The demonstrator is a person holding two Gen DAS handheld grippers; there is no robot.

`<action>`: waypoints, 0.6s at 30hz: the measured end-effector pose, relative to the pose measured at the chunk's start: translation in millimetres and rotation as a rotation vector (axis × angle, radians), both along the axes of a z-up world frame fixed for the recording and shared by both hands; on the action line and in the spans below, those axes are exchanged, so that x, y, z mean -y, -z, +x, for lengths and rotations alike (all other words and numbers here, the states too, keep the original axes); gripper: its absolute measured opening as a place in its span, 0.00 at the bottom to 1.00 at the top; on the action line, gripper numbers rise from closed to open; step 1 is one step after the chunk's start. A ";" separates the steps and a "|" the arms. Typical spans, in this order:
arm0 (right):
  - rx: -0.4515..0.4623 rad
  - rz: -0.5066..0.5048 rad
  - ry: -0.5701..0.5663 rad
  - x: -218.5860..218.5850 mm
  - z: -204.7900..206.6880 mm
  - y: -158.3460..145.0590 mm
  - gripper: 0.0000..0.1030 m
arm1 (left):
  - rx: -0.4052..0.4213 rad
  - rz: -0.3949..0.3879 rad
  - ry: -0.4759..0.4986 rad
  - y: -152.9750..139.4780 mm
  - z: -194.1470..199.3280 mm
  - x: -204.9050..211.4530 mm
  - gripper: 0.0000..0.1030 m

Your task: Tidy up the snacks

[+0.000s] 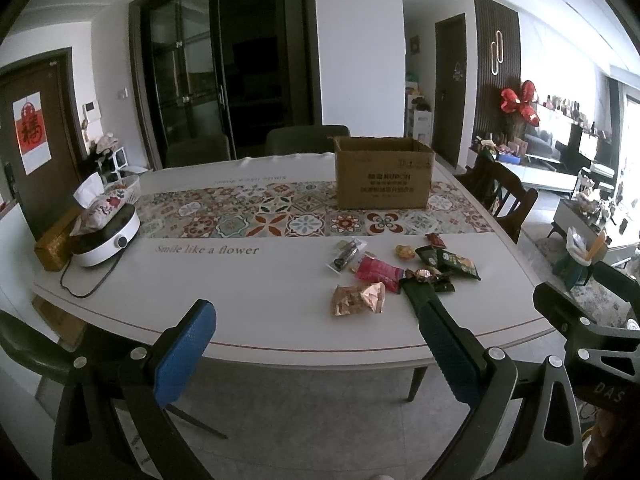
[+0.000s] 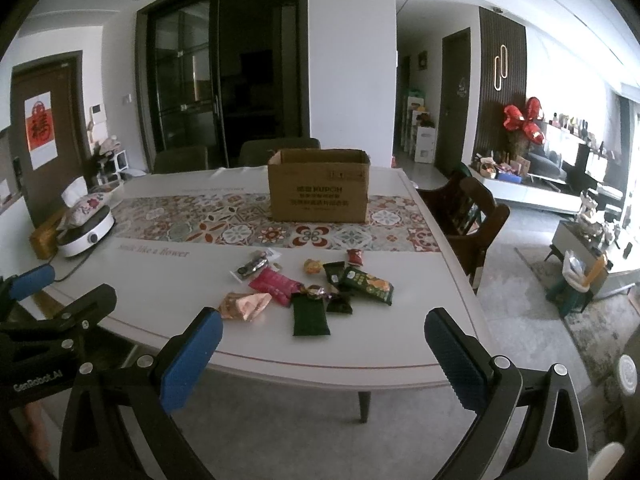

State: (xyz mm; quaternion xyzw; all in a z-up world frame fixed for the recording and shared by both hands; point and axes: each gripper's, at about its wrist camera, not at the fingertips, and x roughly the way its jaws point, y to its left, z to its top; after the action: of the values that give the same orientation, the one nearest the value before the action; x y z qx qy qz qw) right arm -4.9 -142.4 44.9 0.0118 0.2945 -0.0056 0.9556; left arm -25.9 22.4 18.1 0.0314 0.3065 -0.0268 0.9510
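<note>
Cardboard box (image 2: 318, 186) sits open-topped on my table (image 2: 400, 344), printed side facing me; snacks (image 2: 312, 288) lie scattered just before it. Tablecloth reads "Smile like a flower". Left gripper (image 1: 316, 344) and right gripper (image 2: 324, 354) hover wide apart, empty.

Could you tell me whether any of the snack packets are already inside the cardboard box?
Cannot tell; the cardboard box stands open-topped on the table runner, but its inside is hidden from both views, while many snack packets lie on the table in front.
</note>
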 end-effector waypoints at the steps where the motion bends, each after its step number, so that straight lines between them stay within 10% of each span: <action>1: -0.002 0.001 0.001 1.1 -0.2 0.1 0.99 | 0.000 0.002 -0.001 0.2 0.1 1.1 1.00; 18: 0.004 -0.001 0.002 -0.6 -0.5 -1.7 0.99 | 0.002 0.000 0.001 -4.0 0.0 -3.9 1.00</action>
State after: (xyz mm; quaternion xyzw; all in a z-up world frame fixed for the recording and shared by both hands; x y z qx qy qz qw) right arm -5.4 -141.9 46.6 0.0115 0.2923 -0.0066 0.9562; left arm -25.9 26.3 22.1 0.0315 0.3053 -0.0275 0.9513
